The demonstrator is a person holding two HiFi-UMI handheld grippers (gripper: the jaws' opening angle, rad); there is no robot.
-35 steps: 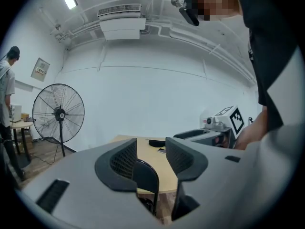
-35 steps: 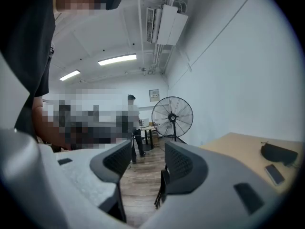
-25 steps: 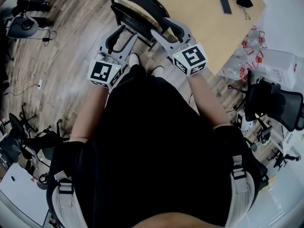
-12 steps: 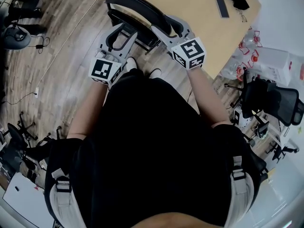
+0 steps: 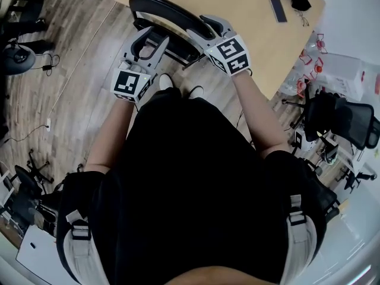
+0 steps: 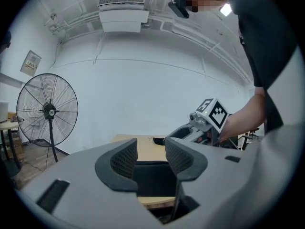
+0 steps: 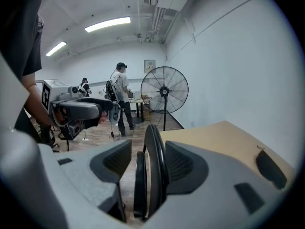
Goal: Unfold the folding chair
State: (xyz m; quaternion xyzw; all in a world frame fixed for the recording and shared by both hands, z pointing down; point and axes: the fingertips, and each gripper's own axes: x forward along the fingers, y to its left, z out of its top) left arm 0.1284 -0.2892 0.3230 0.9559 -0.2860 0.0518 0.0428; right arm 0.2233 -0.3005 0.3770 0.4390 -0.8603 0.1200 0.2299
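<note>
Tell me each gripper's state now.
Left gripper: jaws open, black curved-back folding chair between them, not gripped.
Right gripper: jaws open around the chair's top rim.

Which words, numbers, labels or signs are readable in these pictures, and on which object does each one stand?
No text here can be read and quoted.
Left marker cube and right marker cube: black-and-white square patterns only, no letters.
Wall notice: too small to read.
Framed sheet on the far wall: too small to read.
</note>
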